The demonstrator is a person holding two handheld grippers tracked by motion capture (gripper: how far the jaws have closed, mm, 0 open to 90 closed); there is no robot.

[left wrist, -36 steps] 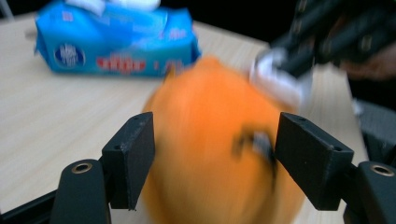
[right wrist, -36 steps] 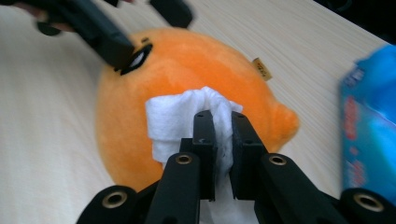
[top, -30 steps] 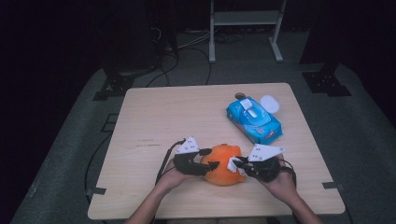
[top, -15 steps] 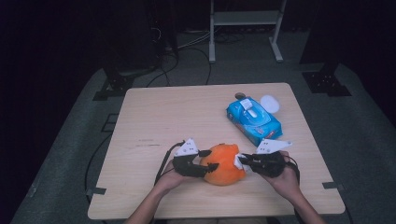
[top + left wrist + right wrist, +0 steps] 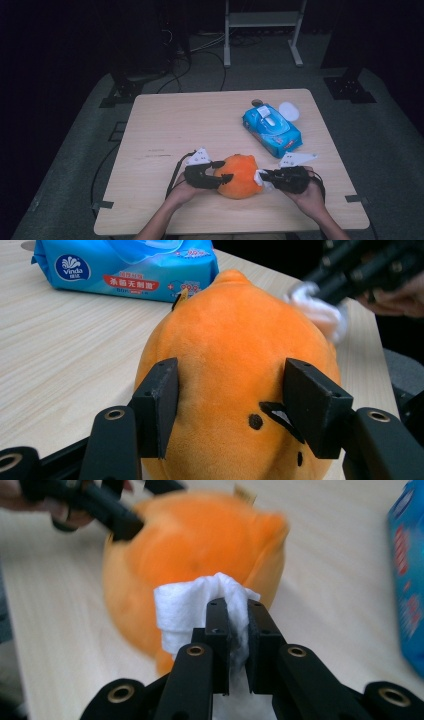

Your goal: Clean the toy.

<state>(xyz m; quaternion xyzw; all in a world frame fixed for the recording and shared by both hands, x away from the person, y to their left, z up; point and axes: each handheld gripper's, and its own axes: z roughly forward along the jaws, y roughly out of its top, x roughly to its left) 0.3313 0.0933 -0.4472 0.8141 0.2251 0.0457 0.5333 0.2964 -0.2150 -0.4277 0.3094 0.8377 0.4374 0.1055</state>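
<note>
The left gripper [image 5: 220,172] is clamping the orange plush toy [image 5: 241,175] from the person's left side; in the left gripper view its two black pads [image 5: 161,405] are pressing into the soft orange body [image 5: 235,370] on either flank, with the jaws standing partway apart and the toy bulging between and ahead of them. The toy is sitting on the wooden table [image 5: 200,125], near the person's edge, directly between the two grippers.

The right gripper [image 5: 264,176] is coming in from the opposite side of the toy. In the right gripper view its jaws are nearly together and are pinching a folded white wipe [image 5: 200,605], which is sticking out above and beyond the fingertips [image 5: 218,611]. The wipe's front edge is lying against the orange plush [image 5: 190,540] just ahead of the jaws, though that view is blurred there. In the left gripper view the same wipe [image 5: 320,310] is pressing on the far upper side of the toy, beyond the left gripper's pads.

A blue pack of wet wipes [image 5: 272,129] is lying farther out on the table, well beyond the right gripper and apart from the toy, with a small white lid-like disc [image 5: 289,111] just beside its far end.
</note>
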